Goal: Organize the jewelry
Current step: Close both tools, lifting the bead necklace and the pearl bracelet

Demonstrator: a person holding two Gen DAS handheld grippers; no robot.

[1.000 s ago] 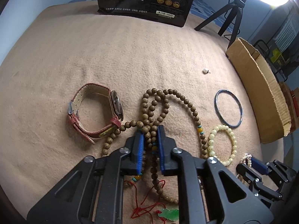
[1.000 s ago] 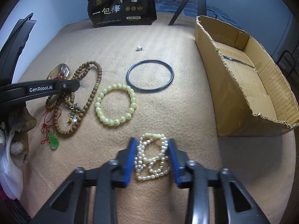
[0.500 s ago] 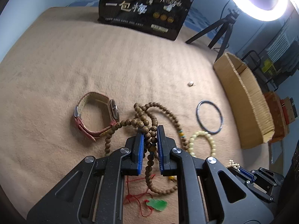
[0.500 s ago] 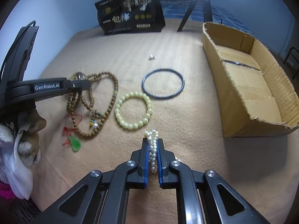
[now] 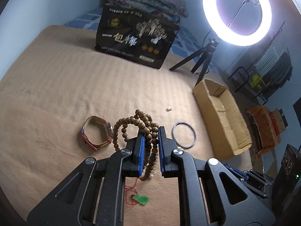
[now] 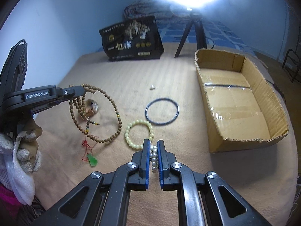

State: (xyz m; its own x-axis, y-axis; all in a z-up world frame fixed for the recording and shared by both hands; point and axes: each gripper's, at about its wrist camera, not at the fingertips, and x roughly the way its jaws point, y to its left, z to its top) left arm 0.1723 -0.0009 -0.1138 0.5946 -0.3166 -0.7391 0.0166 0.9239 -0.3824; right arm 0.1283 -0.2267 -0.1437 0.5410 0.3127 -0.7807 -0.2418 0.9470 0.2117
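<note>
Bangle [image 6: 162, 111] (dark) lies between yellow bracelet [image 6: 138, 134] and cardboard box [image 6: 239, 101].

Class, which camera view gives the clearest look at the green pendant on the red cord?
The right wrist view: the green pendant hangs unobstructed below the wooden bead necklace, its red cord visible. In the left wrist view the pendant shows only through a gap in the left claw frame.
</note>
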